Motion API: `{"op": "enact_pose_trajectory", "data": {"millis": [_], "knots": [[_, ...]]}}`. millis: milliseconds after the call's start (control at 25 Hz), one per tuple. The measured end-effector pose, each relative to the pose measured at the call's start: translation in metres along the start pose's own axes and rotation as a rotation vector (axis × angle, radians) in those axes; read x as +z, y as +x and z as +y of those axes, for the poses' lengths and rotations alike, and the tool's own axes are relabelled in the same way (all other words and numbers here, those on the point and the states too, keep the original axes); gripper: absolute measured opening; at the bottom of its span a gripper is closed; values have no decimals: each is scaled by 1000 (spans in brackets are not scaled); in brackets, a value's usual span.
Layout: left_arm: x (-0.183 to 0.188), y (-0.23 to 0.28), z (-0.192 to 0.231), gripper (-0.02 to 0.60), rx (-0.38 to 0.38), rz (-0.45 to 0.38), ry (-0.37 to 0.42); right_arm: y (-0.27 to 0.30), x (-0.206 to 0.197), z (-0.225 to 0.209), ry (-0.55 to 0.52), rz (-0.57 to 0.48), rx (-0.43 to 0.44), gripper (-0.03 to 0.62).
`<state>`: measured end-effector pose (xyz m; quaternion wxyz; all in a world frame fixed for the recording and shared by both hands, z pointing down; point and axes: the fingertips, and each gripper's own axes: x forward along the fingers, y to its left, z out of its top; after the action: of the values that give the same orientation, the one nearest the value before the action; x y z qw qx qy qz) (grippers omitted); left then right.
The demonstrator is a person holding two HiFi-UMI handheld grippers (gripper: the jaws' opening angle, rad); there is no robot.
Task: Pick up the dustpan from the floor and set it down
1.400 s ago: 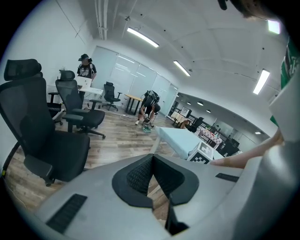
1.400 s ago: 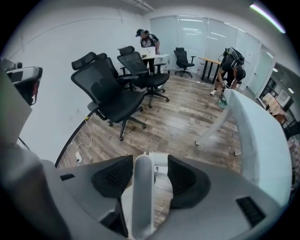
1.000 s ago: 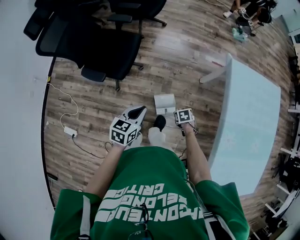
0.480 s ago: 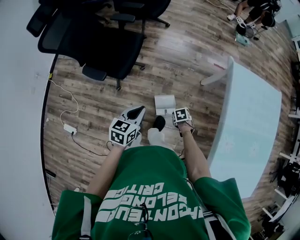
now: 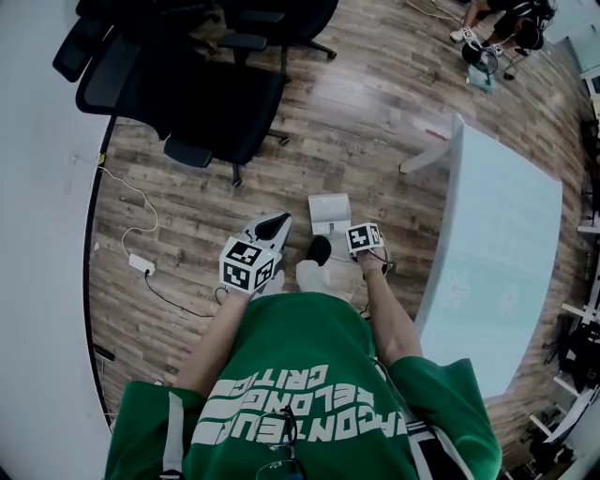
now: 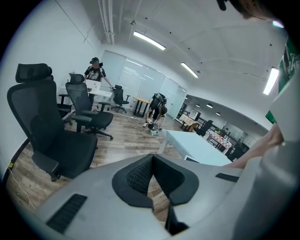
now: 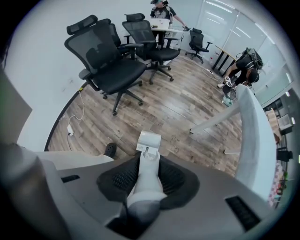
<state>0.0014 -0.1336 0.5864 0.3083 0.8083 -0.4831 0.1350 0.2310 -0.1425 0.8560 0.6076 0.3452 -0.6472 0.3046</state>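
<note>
The white dustpan (image 5: 329,212) lies on the wooden floor just ahead of the person's feet, its handle rising toward me. In the right gripper view the pan (image 7: 149,140) rests on the floor, and its handle (image 7: 147,176) runs up between my jaws. My right gripper (image 7: 149,161) points straight down; its jaws have just been closing and now press on the handle. From the head view only its marker cube shows, the right gripper (image 5: 360,246) hiding its own fingers. My left gripper (image 5: 278,221) hovers left of the pan, shut and empty (image 6: 152,157).
Black office chairs (image 5: 216,94) stand on the floor beyond the dustpan. A long pale table (image 5: 497,244) fills the right side. A white cable with a power strip (image 5: 141,263) lies at the left by the wall. A black shoe (image 5: 320,247) is beside the handle. People crouch far off (image 5: 497,23).
The right gripper has sunk a little over the dustpan's handle. The left gripper and the dustpan have stayed where they were.
</note>
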Motion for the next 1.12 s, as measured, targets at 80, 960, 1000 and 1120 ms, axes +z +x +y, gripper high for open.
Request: {"op": "enact_pose_trajectory", "data": {"millis": [80,960,1000,1120], "knots": [[3,-1,3,2,4,-4,1,-3,-2,-1,3,-3,-4,123],[50,2,28,2,-48,-71,44,-181,30,-49,282,-450,-133,123],[52,4,27,2,-50,-73,46,-196,33,-50,293,-482,-139,123],[63,8,23,2,-71,-83,61,-236,41,-51,292,-571,-165,121]]}}
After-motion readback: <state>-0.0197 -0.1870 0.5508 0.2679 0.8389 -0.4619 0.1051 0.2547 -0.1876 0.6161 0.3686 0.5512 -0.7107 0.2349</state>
